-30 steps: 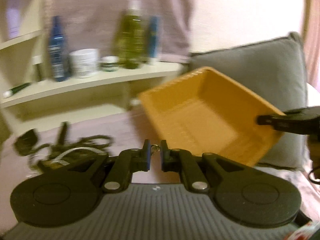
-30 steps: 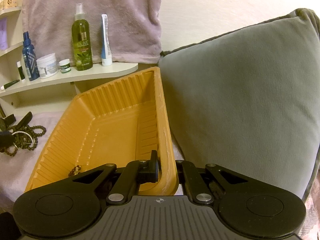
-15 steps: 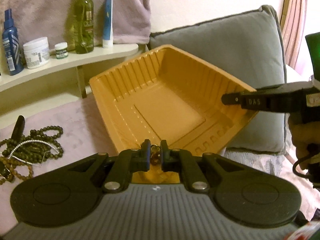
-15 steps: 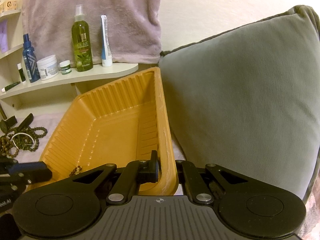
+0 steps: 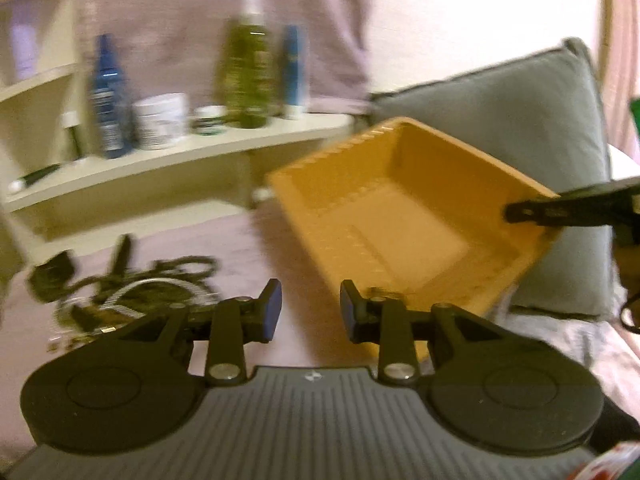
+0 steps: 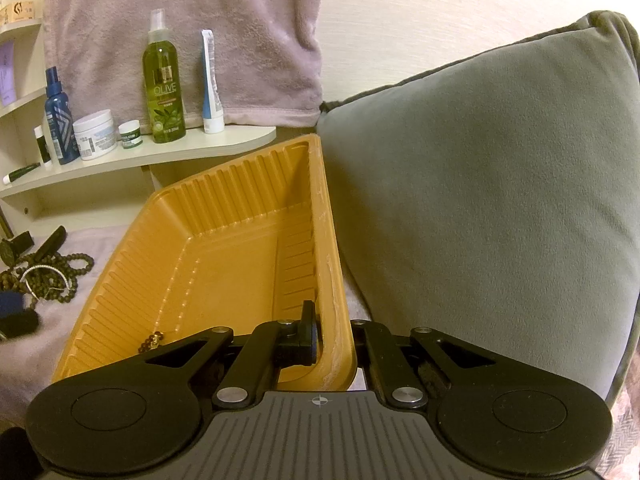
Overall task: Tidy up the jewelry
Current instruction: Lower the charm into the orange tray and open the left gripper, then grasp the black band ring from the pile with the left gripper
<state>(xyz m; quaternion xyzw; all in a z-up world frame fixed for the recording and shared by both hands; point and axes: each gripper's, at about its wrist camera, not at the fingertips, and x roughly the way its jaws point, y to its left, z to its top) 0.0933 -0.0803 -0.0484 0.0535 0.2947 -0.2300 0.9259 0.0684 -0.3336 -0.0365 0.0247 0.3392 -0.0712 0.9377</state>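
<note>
Tray: we hold the orange tray tilted, its open side towards our left hand, so that pieces can be dropped in and slide to the low end. It hangs above the pink cover, against the grey cushion.
Right gripper: our right gripper is clamped tight on the tray's rim at the near corner, one finger inside the wall and one outside; this alone keeps the tray up.
Jewelry in tray: one small gold piece lies on the tray floor near the low front wall.
Left gripper: our left gripper has just been opening; its jaws stand part-way apart with nothing between them, in front of the tray's near wall. We judge it is free to fetch the next piece.
Jewelry left: a heap of dark beads, with a thin silver band among them, lies on the cover to the left of the tray, well apart from it.
Shelf: bottles and jars stand on the shelf behind, clear of the work.
Next: we think the left gripper must reach for the heap while the right holds the tray steady.
</note>
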